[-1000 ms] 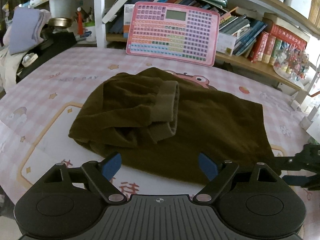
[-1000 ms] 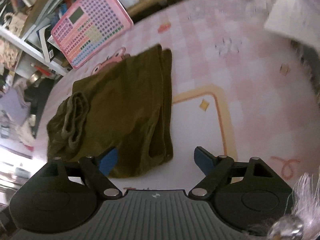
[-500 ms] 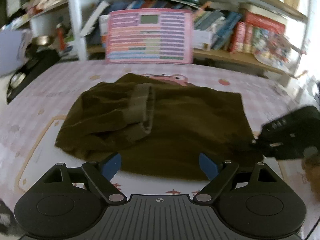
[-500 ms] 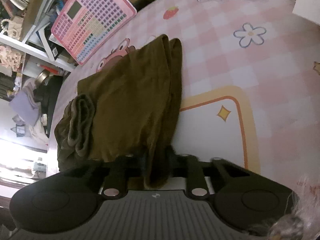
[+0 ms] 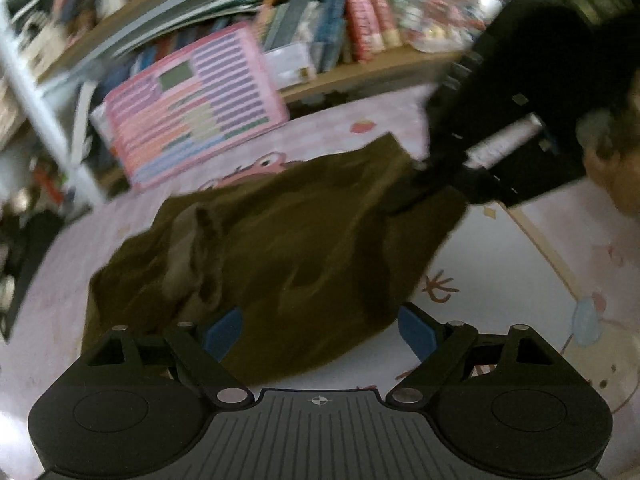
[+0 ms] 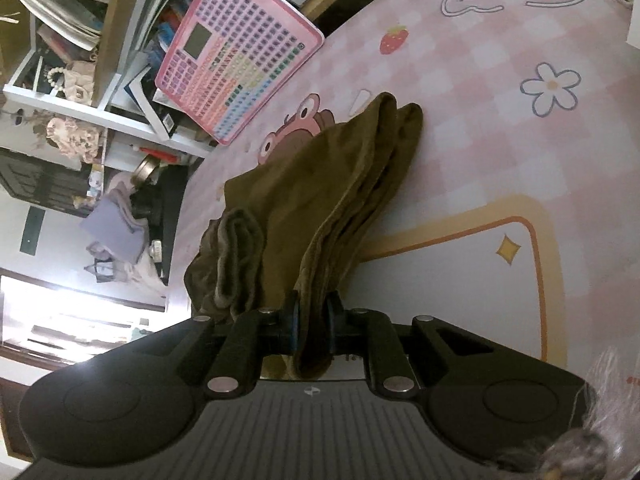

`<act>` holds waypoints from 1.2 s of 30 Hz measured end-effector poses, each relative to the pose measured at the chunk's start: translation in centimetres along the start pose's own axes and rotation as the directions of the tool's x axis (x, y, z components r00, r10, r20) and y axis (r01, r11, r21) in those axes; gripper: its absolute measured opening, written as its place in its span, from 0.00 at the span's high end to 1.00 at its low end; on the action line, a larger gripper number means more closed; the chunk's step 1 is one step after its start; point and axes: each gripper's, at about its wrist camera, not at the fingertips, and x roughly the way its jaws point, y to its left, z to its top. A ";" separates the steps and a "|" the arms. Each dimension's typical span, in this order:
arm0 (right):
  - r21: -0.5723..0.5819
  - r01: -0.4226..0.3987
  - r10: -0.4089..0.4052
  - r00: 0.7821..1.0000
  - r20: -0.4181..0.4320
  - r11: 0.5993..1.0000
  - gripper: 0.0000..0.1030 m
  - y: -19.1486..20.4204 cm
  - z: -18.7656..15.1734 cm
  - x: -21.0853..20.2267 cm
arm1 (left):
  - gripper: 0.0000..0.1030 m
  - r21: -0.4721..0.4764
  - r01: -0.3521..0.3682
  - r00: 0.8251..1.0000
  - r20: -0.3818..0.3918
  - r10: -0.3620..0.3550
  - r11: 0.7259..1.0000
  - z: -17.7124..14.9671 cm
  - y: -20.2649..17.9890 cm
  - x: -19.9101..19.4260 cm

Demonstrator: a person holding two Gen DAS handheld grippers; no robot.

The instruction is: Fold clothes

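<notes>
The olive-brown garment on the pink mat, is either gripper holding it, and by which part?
The right gripper is shut on the olive-brown garment, pinching its bunched layered side edge. The left gripper is open, holding nothing.

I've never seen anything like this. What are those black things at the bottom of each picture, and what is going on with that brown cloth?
There is no robot here: a person holds a two-finger gripper in each hand, and each carries a wide-angle camera looking along its fingers. One picture comes from the left gripper, whose blue-tipped fingers stand apart and hold nothing. The other comes from the right gripper, pinched shut on an edge of the olive-brown fleece garment, lifting that side. The rest lies rumpled on the pink checked cartoon tablecloth. A pink toy keyboard tablet leans against the bookshelf behind.
</notes>
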 end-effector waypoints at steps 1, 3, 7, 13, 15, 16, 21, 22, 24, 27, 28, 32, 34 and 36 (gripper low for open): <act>0.005 -0.004 0.004 1.000 -0.003 1.000 0.88 0.0 0.1 0.1 | 0.15 0.036 -0.004 1.000 -0.001 0.004 0.999 0.2 -0.5 0.3; 0.008 -0.009 0.009 1.000 -0.007 1.000 0.88 0.0 0.2 0.2 | 0.15 0.102 -0.010 1.000 0.004 0.010 0.995 0.5 -1.5 0.7; 0.008 -0.015 0.015 1.000 -0.019 1.000 0.88 0.3 0.4 0.4 | 0.17 0.191 -0.029 0.998 0.051 0.020 0.981 1.2 -3.0 1.1; -0.009 -0.004 0.004 1.000 -0.025 1.000 0.88 0.3 0.6 0.0 | 0.70 0.249 -0.057 0.996 0.075 0.040 0.967 2.2 -3.2 2.7; -0.004 -0.003 0.003 1.000 -0.019 1.000 0.86 0.0 0.7 0.0 | 0.89 0.263 -0.022 0.997 0.071 0.004 0.965 2.1 -3.1 3.1; -0.002 0.002 -0.002 1.000 -0.015 1.000 0.83 0.0 0.7 0.0 | 0.91 0.270 -0.015 0.997 0.075 -0.005 0.963 2.0 -3.0 3.2; 0.060 0.052 -0.054 0.998 0.025 0.997 0.41 -1.3 1.6 0.2 | 0.93 0.233 0.000 0.994 0.107 -0.026 0.973 1.6 -1.5 1.7; 0.090 0.049 -0.051 0.998 0.025 0.995 0.40 -1.7 1.9 0.4 | 0.93 0.218 0.008 0.994 0.108 -0.033 0.976 1.5 -1.2 1.3; 0.150 0.047 -0.051 0.998 0.024 0.988 0.40 -2.6 2.6 1.0 | 0.93 0.190 0.022 0.993 0.110 -0.043 0.982 1.3 -0.7 0.5; 0.203 0.064 -0.072 0.997 0.034 0.977 0.41 -3.5 3.4 1.7 | 0.93 0.157 0.045 0.991 0.114 -0.063 0.987 0.9 -0.1 -0.6; 0.221 0.068 -0.077 0.996 0.037 0.973 0.41 -3.8 3.6 1.8 | 0.93 0.149 0.056 0.991 0.114 -0.074 0.987 0.8 0.1 -1.0; 0.283 0.068 -0.083 0.996 0.041 0.957 0.60 -5.1 4.0 1.8 | 0.93 0.119 0.108 0.987 0.109 -0.121 0.987 0.0 0.8 -2.3; 0.294 0.075 -0.090 0.995 0.035 0.953 0.81 -5.3 4.0 1.6 | 0.93 0.112 0.134 0.985 0.098 -0.145 0.985 -0.3 1.0 -2.5; 0.291 0.063 -0.080 0.996 0.048 0.955 0.88 -5.3 3.9 0.7 | 0.93 0.101 0.169 0.979 0.094 -0.179 0.980 -0.6 1.0 -2.6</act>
